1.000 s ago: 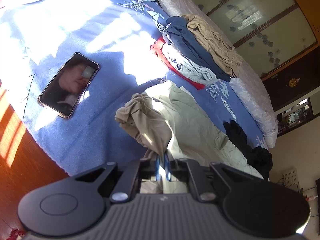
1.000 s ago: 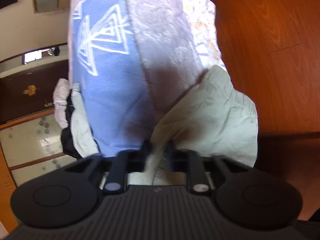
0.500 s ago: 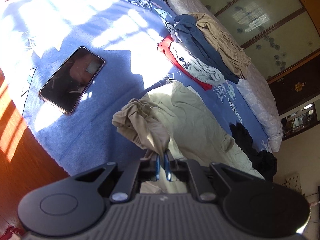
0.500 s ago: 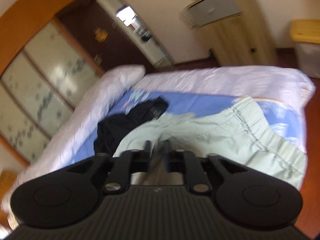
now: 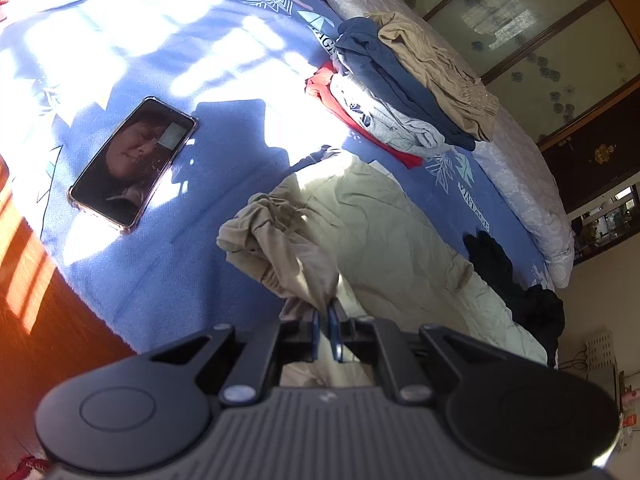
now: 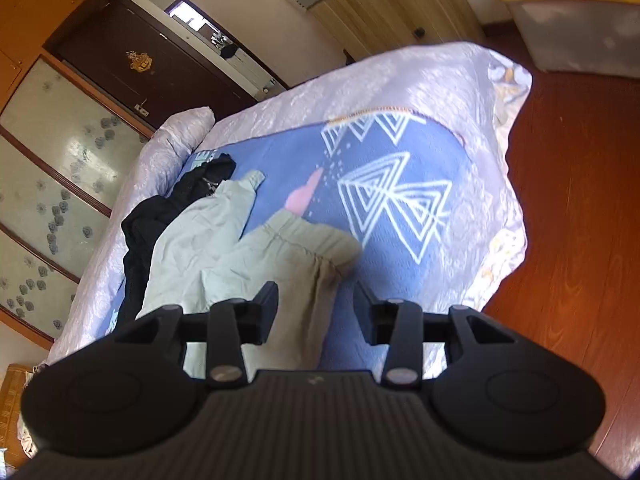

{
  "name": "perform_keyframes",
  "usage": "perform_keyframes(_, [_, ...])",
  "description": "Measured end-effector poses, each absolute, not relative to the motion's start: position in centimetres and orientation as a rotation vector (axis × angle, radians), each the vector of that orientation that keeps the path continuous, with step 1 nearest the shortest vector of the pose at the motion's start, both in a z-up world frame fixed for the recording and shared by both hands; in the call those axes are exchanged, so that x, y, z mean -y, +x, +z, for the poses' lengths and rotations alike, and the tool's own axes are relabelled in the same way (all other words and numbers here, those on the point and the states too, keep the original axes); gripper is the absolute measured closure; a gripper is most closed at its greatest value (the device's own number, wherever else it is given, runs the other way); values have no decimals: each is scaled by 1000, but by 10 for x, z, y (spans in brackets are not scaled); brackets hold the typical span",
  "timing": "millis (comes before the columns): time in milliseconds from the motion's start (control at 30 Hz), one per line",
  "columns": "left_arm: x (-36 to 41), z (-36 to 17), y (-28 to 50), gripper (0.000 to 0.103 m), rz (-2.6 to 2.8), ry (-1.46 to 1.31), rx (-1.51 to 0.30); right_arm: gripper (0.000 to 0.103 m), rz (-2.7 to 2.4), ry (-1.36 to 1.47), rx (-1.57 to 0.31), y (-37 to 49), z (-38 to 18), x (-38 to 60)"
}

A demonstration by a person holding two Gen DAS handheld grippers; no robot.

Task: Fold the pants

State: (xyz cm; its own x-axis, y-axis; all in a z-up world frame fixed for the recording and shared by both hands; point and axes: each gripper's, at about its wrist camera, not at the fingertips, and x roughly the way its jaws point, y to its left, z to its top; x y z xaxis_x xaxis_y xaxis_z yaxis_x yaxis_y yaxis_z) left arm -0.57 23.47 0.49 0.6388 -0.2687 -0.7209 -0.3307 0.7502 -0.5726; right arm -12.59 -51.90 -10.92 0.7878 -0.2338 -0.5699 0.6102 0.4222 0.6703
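Observation:
Pale green-beige pants (image 5: 380,236) lie along the blue bedspread (image 5: 168,60). My left gripper (image 5: 325,326) is shut on a bunched end of the pants and holds it a little above the bed. In the right wrist view the other end of the pants (image 6: 256,256), with the elastic waistband, lies flat on the bedspread (image 6: 392,184). My right gripper (image 6: 316,312) is open and empty just above that end, its jaws wide apart.
A phone (image 5: 132,160) lies on the bedspread left of the pants. A pile of folded clothes (image 5: 404,84) sits behind them. A black garment (image 5: 516,288) (image 6: 160,216) lies beside the pants. Wooden floor (image 6: 580,208) borders the bed; a plastic bin (image 6: 576,12) stands beyond.
My right gripper has let go of the waistband end and opened; that end now lies on the bed. My left gripper stays shut on its end and has shifted slightly.

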Motion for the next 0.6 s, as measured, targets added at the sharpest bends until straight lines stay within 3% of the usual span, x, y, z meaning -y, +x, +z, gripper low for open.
perform_keyframes(133, [-233,7,-10,98,45,-747,-895,60,-511,1051,-461,-106,-122,524])
perform_keyframes(200, [-234,8,-12,98,52,-753,-892,99,-479,1072,-515,-91,-129,525])
perform_keyframes(433, [-240,-2,-24,98,-18,-884,-926,100,-582,1174,-105,-166,-65,551])
perform_keyframes(600, [-222,3,-9,98,-72,-886,-926,100,-573,1067,-26,-161,-10,553])
